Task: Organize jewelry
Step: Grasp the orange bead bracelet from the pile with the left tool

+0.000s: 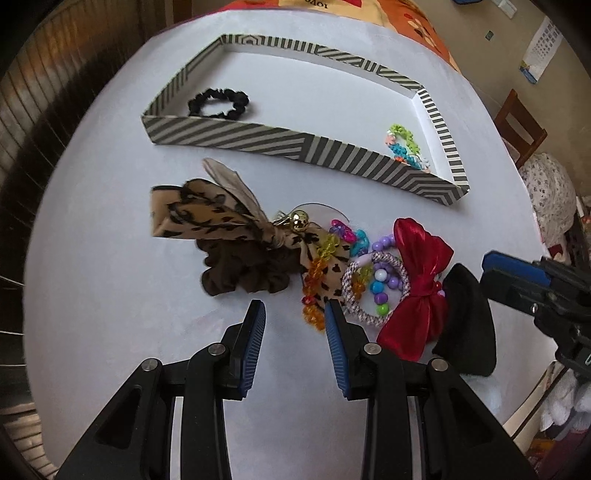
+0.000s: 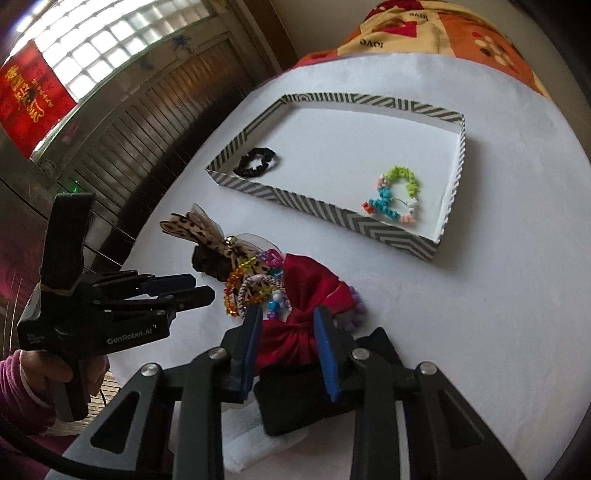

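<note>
Tongs over the jewelry pile

Beside the striped tray (image 2: 325, 216), right tongs (image 2: 290, 321) straddle the red bow (image 2: 295, 280), contact unclear; left tongs (image 1: 295, 310) gape empty.

We logged, non-task items: white tablecloth (image 1: 110, 295) over table; patterned orange/red blanket (image 2: 443, 33) beyond far edge; wooden slatted door (image 2: 155, 122) w/ red poster (image 2: 29, 96) at left; wooden chair (image 1: 521, 125) and wall calendar (image 1: 541, 48) at right.
</note>
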The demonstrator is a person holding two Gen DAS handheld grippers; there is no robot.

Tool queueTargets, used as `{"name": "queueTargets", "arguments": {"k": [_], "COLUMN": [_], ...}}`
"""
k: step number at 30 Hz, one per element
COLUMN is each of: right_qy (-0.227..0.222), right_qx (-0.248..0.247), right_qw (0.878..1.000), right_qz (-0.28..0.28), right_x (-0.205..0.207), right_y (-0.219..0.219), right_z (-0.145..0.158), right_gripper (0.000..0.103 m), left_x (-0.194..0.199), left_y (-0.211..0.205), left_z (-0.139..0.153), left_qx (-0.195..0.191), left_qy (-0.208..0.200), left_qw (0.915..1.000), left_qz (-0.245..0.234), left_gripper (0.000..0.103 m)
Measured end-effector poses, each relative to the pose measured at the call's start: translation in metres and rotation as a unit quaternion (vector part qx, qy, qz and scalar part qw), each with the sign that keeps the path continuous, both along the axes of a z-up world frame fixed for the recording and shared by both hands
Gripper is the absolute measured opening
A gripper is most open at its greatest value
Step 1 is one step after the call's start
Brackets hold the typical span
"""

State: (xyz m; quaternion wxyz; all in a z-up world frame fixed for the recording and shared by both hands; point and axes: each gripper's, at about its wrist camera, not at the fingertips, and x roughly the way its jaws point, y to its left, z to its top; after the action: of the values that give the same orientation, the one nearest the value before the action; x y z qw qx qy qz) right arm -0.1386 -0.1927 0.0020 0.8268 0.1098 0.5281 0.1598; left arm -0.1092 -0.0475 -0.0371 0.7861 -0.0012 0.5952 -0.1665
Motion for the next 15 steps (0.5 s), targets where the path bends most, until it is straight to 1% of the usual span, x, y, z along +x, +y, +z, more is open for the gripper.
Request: {"name": "queueTargets", "arguments": {"k": [2, 7, 9, 10, 11, 15], "right_qy": [0.005, 0.011, 0.012, 0.013, 0.013, 0.016], "right_qx": [0.0, 0.006, 0.008, 0.007, 0.007, 0.013], "right_qw": [1.0, 1.0, 1.0, 1.0, 1.0, 0.999], "right_qz": [0.0, 0.002, 0.007, 0.01, 0.012, 0.027], "right_x": [0.001, 0.002, 0.002, 0.002, 0.002, 0.006], "right_y": [-0.001, -0.003, -0.002, -0.001, 0.0, 0.006], "right_z": [-0.002, -0.006, -0.006, -0.006, -0.006, -0.006], "right_gripper": [0.03, 0.03, 0.03, 0.03, 0.03, 0.03], "left_x": [0.004, 0.012, 0.015, 0.017, 0.017, 0.014], "left_y": [-0.002, -0.009, -0.01, -0.011, -0.012, -0.005], "left_z": [-0.005, -0.013, -0.016, -0.017, -0.018, -0.015], "left_qx": [0.0, -0.003, -0.002, 0.001, 0.004, 0.002], "left_qy": [0.005, 0.003, 0.001, 0.0, -0.005, -0.018], "left_qw": [1.0, 1.0, 1.0, 1.0, 0.9999, 0.9998], "left_qz": [0.002, -0.006, -0.005, -0.006, -0.009, -0.006], "left_gripper": [0.023, 0.022, 0.013, 0.004, 0.0, 0.0]}}
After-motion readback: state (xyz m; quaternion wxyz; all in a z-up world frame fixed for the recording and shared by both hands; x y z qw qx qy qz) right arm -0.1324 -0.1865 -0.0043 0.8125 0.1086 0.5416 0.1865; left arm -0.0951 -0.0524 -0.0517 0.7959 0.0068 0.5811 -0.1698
